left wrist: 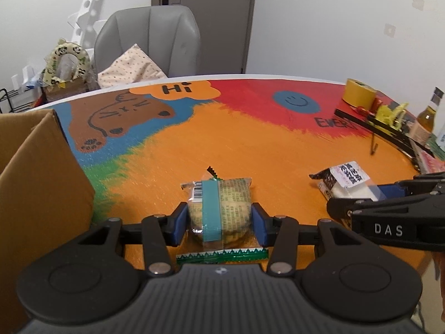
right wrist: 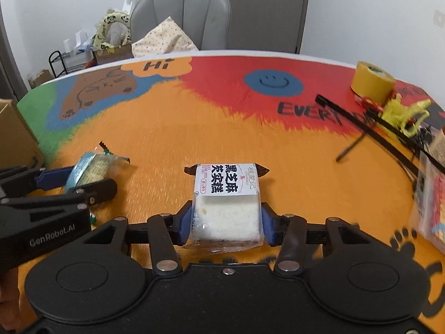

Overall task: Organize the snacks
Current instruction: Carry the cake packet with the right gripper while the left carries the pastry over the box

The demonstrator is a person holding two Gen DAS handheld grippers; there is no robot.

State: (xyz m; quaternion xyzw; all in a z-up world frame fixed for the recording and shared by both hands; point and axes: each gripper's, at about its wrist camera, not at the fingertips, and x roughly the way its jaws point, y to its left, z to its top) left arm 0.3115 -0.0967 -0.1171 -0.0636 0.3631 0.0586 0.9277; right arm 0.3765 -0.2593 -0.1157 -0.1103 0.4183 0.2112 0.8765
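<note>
My left gripper (left wrist: pixel 219 222) is shut on a clear-wrapped pastry with a teal band (left wrist: pixel 219 206), held just above the colourful tablecloth. My right gripper (right wrist: pixel 226 222) is shut on a white cake pack with a black-lettered label (right wrist: pixel 226 206). In the left wrist view the white cake pack (left wrist: pixel 345 183) and the right gripper (left wrist: pixel 389 194) show at the right. In the right wrist view the teal-band pastry (right wrist: pixel 91 169) and the left gripper (right wrist: pixel 72 181) show at the left. A cardboard box (left wrist: pixel 36 183) stands at the left of the table.
A yellow tape roll (right wrist: pixel 372 82), black rods (right wrist: pixel 375 128), a yellow-green toy (right wrist: pixel 403 114) and a bottle (left wrist: pixel 427 119) crowd the table's right side. A snack bag (right wrist: pixel 431 197) lies at the right edge. A grey chair (left wrist: pixel 150 39) stands behind the table.
</note>
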